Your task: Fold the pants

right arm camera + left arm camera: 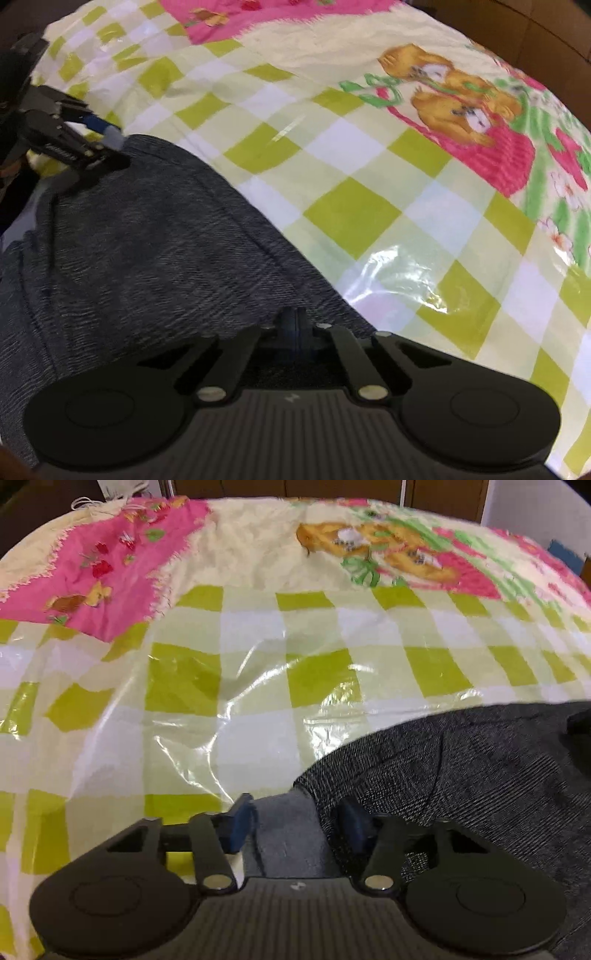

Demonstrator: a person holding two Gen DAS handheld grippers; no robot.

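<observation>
Dark grey heathered pants (pixel 461 768) lie on the checked cover, filling the lower right of the left wrist view and the left half (pixel 147 240) of the right wrist view. My left gripper (pixel 295 821) stands partly open astride a corner of the pants. Pale grey inner cloth lies between its blue pads (pixel 240 823). The right wrist view shows the same left gripper (pixel 116 147) at the far left corner of the cloth. My right gripper (pixel 295 326) is shut, its pads meeting on the near edge of the pants.
A glossy green-and-white checked plastic cover (pixel 184 686) spreads over the surface, wrinkled and shiny (pixel 406 206). Beyond it lies a pink and cream printed sheet (pixel 110 561) with a bear picture (pixel 454 96). Dark furniture stands behind the far edge.
</observation>
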